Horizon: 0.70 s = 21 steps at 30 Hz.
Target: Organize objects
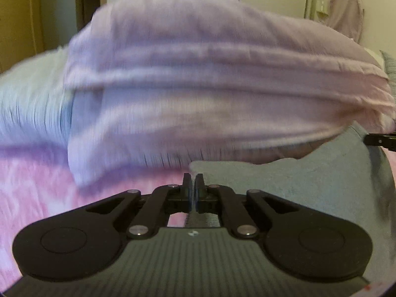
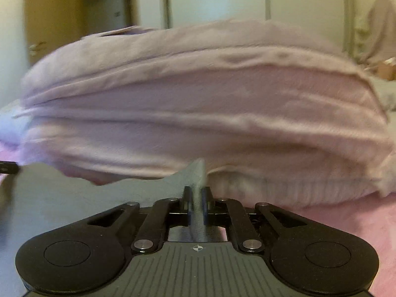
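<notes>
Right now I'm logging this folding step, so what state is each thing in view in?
Left tool: shut on the grey cloth's corner.
Right tool: shut on the grey cloth, a fold sticking up between its fingers.
Grey cloth: held by both tools, spread between them.
Lilac towel: folded in layers, lying on the bed.
Pink bedspread: spread flat under everything.

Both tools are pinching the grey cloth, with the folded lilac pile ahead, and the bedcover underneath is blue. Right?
Not quite: the bedcover is pink, as the right wrist view shows. The rest holds: the left tool and right tool pinch the grey cloth, lilac pile ahead.
</notes>
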Each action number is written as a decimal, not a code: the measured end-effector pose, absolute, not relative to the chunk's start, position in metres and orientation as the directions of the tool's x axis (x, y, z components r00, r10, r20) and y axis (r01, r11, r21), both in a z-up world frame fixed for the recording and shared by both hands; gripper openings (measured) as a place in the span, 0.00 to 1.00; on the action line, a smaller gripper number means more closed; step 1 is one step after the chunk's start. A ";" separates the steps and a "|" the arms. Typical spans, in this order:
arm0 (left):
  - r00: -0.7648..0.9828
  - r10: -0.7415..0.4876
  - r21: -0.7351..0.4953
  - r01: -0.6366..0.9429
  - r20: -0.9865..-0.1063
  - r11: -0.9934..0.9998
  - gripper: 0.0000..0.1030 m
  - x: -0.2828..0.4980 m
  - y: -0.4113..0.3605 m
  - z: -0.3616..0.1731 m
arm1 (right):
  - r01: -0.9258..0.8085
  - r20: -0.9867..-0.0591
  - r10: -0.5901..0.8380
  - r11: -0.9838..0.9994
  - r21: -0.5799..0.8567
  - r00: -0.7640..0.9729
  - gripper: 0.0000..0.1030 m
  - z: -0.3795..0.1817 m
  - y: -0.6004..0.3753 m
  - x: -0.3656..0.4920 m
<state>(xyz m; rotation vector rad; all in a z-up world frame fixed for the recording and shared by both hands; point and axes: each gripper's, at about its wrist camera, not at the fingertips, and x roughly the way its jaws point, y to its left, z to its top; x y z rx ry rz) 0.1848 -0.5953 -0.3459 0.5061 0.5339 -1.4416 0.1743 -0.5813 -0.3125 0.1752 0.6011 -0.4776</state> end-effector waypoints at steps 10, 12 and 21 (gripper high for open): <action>0.028 -0.584 -0.077 0.985 -0.811 0.153 0.16 0.230 -0.483 -0.389 | 0.570 -0.812 -0.186 0.795 0.207 0.553 0.36 -0.359 -0.546 0.019; -0.009 -0.523 -0.126 0.974 -0.852 0.188 0.18 0.244 -0.431 -0.395 | 0.588 -0.853 -0.125 0.774 0.235 0.506 0.37 -0.364 -0.518 -0.036; -0.063 -0.365 -0.242 0.849 -0.929 0.470 0.31 0.224 -0.202 -0.366 | 0.707 -0.879 0.103 0.554 0.439 0.465 0.46 -0.355 -0.412 -0.231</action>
